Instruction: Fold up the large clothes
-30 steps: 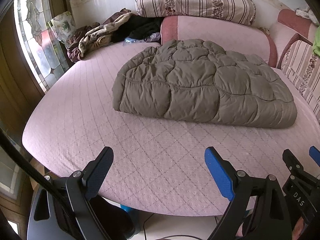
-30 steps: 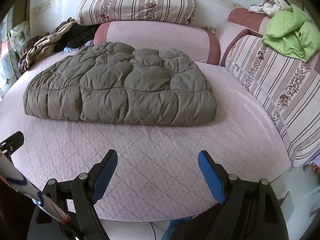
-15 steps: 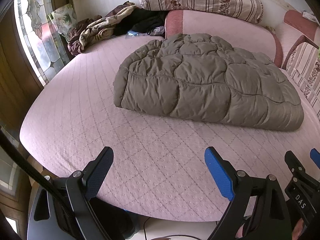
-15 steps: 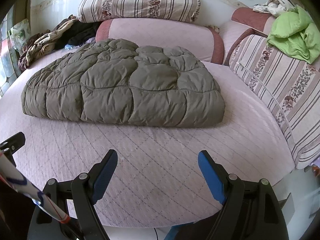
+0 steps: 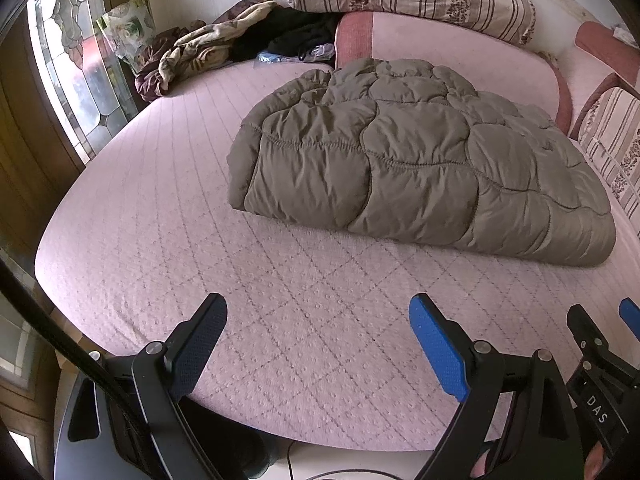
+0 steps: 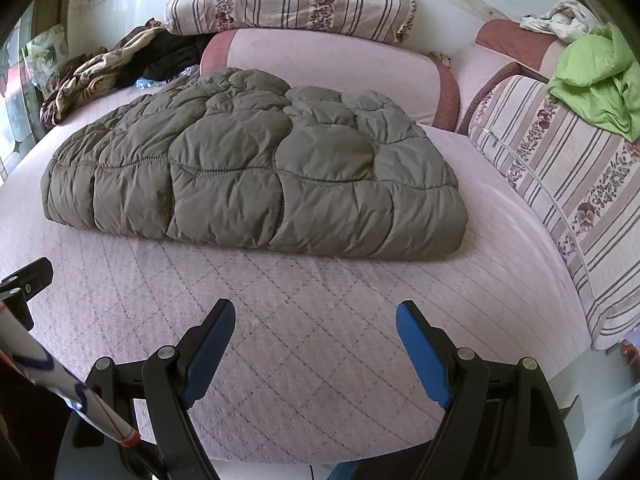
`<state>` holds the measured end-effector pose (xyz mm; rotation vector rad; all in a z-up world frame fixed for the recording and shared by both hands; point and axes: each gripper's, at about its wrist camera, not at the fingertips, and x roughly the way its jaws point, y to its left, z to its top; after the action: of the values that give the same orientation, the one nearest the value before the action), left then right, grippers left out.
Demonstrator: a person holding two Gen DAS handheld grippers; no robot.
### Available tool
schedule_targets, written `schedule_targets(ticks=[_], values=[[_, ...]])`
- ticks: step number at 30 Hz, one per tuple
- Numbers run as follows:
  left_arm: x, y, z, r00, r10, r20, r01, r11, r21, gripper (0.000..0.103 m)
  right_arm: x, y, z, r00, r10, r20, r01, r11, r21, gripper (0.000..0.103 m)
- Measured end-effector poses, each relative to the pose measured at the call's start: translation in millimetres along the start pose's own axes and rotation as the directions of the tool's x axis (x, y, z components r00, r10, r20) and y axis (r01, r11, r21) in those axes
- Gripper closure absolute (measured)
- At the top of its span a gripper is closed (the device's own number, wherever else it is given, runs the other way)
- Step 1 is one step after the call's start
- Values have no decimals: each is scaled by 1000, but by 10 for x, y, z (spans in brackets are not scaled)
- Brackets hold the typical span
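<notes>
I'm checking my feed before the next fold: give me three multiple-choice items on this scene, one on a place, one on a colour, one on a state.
1. Where does the olive quilted coat lie?
A. on the pink bed cover
B. draped over the striped cushion
C. on the floor

2. What colour is the crumpled garment on the striped cushion at the right?
A. red
B. bright green
C. black

3. How do the right tongs stand?
A. shut on the coat
B. shut on nothing
C. open with nothing between them

Answers:
1 A, the coat rests flat on the pink cover, short of the cushions.
2 B, it is plainly lime green.
3 C, the pads stand wide apart over bare cover; the left tongs stand likewise.
</notes>
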<state>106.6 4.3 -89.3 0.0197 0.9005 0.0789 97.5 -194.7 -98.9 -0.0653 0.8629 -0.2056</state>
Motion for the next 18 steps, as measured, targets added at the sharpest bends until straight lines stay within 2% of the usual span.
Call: schedule_targets(ticks=[18], values=[[222, 50, 16, 998, -16, -58, 15, 1000, -17, 11, 212, 115, 32, 998, 9, -55, -11, 1000, -26, 17]])
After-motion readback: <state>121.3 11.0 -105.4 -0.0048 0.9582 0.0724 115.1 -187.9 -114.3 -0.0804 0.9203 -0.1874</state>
